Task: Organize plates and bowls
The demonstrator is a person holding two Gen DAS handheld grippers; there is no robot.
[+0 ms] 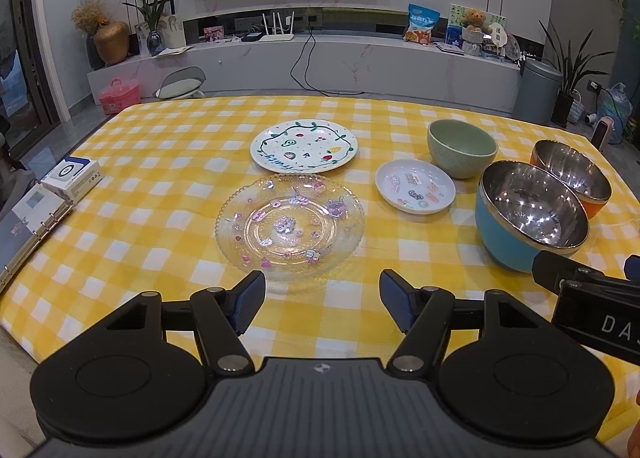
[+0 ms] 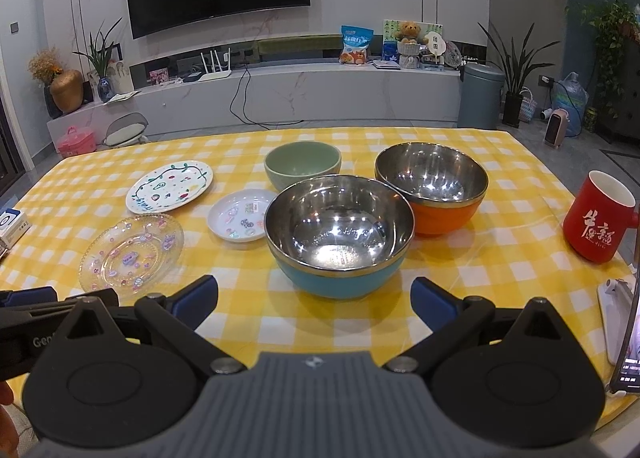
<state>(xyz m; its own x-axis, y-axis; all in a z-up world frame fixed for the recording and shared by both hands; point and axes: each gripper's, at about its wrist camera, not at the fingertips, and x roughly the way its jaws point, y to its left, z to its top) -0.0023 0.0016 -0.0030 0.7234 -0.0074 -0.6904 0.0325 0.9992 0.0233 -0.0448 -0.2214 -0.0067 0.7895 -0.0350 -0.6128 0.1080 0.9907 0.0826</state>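
On the yellow checked tablecloth (image 1: 160, 161) lie a clear glass plate (image 1: 290, 226), a white painted plate (image 1: 304, 146) behind it, and a small white dish (image 1: 415, 185). To the right stand a green bowl (image 1: 461, 147), a blue steel-lined bowl (image 1: 528, 213) and an orange steel-lined bowl (image 1: 572, 173). My left gripper (image 1: 322, 300) is open just short of the glass plate's near rim. My right gripper (image 2: 314, 300) is open in front of the blue bowl (image 2: 339, 234), with the orange bowl (image 2: 432, 185) and green bowl (image 2: 302, 163) beyond. Nothing is held.
A ring binder (image 1: 28, 230) and a small white box (image 1: 72, 177) sit at the table's left edge. A red mug (image 2: 598, 215) and a phone on a stand (image 2: 624, 330) are at the right edge. A TV cabinet stands behind the table.
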